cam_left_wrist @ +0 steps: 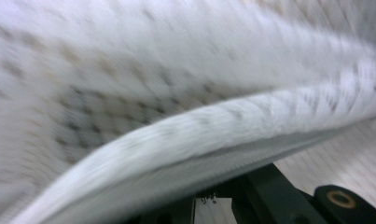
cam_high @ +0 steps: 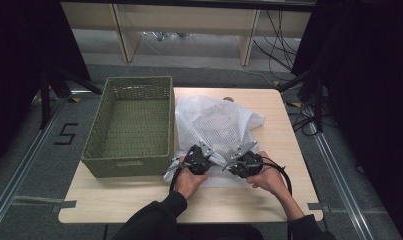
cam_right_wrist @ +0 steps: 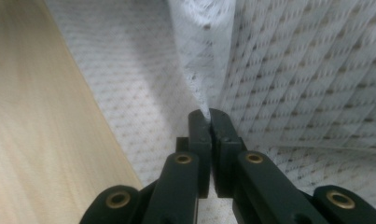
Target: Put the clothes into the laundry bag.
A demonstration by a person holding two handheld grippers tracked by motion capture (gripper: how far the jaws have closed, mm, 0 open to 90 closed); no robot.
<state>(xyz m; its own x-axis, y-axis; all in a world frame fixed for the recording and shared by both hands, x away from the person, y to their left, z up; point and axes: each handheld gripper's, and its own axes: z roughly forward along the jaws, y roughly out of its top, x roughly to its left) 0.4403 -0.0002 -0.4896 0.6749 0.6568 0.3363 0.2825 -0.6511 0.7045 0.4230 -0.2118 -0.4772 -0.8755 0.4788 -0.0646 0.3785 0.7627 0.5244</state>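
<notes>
Both grippers are pinching the near hem of the mesh bag [cam_high: 216,125]: left gripper [cam_high: 205,149] and right gripper [cam_high: 243,149] side by side, jaws clamped on fabric. Bag is lying mid-table, stretching toward the far edge. Basket [cam_high: 130,162] is sitting just left, nearer the left hand. Right edge offers open room.
</notes>
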